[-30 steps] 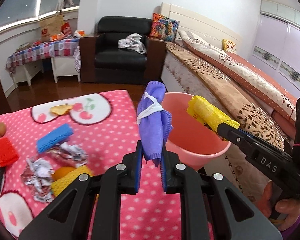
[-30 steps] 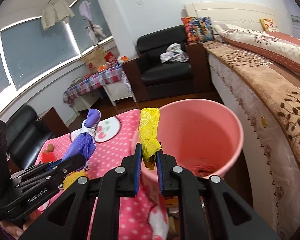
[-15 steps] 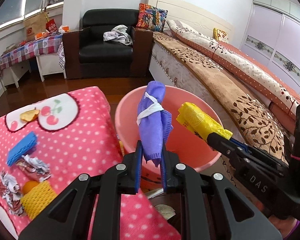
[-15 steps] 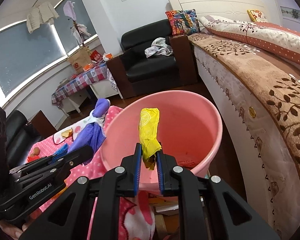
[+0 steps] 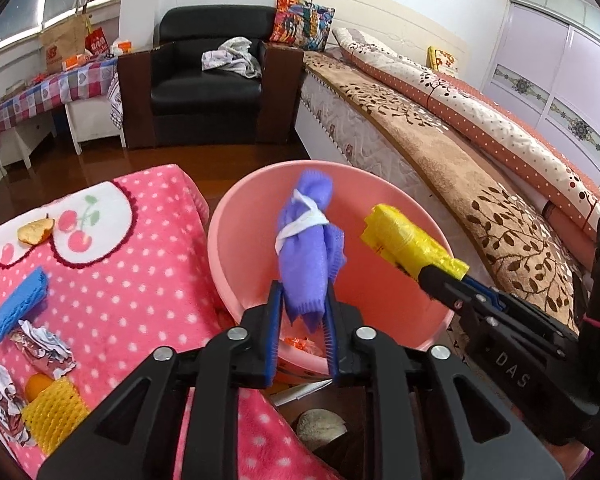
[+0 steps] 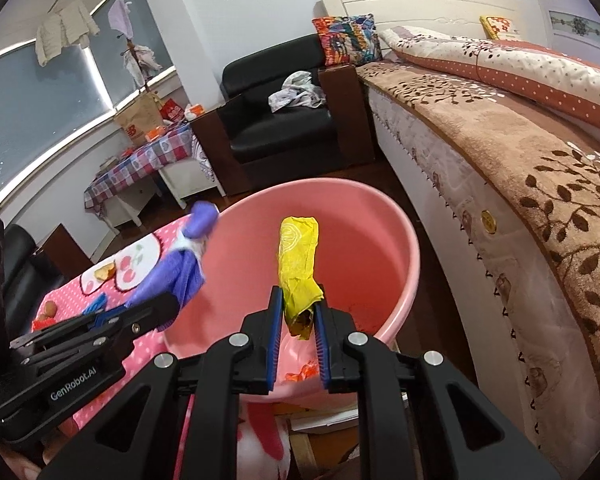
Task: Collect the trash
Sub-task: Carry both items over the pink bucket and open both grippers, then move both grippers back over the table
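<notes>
My left gripper (image 5: 300, 328) is shut on a purple cloth bundle (image 5: 306, 248) tied with a white strip, held over the pink bucket (image 5: 236, 208). My right gripper (image 6: 297, 332) is shut on a crumpled yellow wrapper (image 6: 298, 264), also over the bucket (image 6: 396, 240). Each gripper shows in the other's view: the right with the wrapper (image 5: 412, 246), the left with the cloth (image 6: 172, 276). Orange scraps (image 6: 300, 372) lie at the bucket's bottom.
The pink polka-dot table (image 5: 120, 280) at left holds a blue sponge (image 5: 20, 304), crumpled foil (image 5: 44, 344), yellow foam net (image 5: 54, 412), an orange and a peel (image 5: 36, 230). A bed (image 5: 460, 160) runs along the right. A black armchair (image 5: 208, 92) stands behind.
Both grippers have moved from above the table's edge to over the bucket's mouth, still holding the purple cloth and the yellow wrapper.
</notes>
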`<state>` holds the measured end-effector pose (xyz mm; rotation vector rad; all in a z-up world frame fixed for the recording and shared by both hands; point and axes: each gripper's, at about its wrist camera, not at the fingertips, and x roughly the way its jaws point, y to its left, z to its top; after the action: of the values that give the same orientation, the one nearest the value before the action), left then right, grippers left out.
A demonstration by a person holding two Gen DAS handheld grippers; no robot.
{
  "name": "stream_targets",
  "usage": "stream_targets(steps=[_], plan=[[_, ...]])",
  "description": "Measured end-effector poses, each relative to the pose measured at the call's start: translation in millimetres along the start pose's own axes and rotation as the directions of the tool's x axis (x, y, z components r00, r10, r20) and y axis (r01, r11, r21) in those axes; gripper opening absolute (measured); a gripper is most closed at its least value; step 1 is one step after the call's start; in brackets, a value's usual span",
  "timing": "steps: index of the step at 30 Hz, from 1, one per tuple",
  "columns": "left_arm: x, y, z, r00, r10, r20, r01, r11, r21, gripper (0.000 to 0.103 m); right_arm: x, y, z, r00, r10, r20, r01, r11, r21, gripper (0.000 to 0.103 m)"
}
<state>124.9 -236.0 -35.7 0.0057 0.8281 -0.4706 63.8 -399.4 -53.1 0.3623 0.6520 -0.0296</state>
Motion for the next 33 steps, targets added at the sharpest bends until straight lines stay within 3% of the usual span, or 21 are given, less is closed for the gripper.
stream_targets(steps=[2, 4, 6, 12, 24, 33], plan=[[1, 0, 1, 1.000, 0.001, -0.001, -0.001, 1.000, 0.007, 0.036, 0, -3, 2, 1.000, -0.009, 0.010, 0.009, 1.000, 0.007, 0.018], [1, -2, 1, 1.000, 0.006, 0.007, -0.006, 1.000, 0.020, 0.037, 0, -4, 3, 1.000, -0.014, 0.017, 0.014, 1.000, 0.011, 0.024], [2, -3, 2, 1.000, 0.011, 0.007, -0.011, 1.000, 0.027, 0.040, -1, -5, 4, 1.000, -0.023, 0.021, 0.022, 1.000, 0.012, 0.038], [1, -3, 2, 1.000, 0.007, -0.003, -0.007, 1.000, 0.022, 0.041, -7, 0, 4, 0.999, -0.013, 0.037, 0.014, 1.000, -0.017, 0.050], [-45, 13, -8, 0.997, 0.025, 0.071, -0.025, 1.000, 0.000, 0.041, -27, 23, -3, 0.998, 0.045, 0.049, -0.043, 0.998, -0.046, 0.055], [-80, 40, -35, 0.993, 0.069, 0.097, -0.067, 0.997, -0.028, 0.041, -38, 69, -21, 0.993, 0.115, 0.034, -0.110, 0.986, -0.123, 0.056]])
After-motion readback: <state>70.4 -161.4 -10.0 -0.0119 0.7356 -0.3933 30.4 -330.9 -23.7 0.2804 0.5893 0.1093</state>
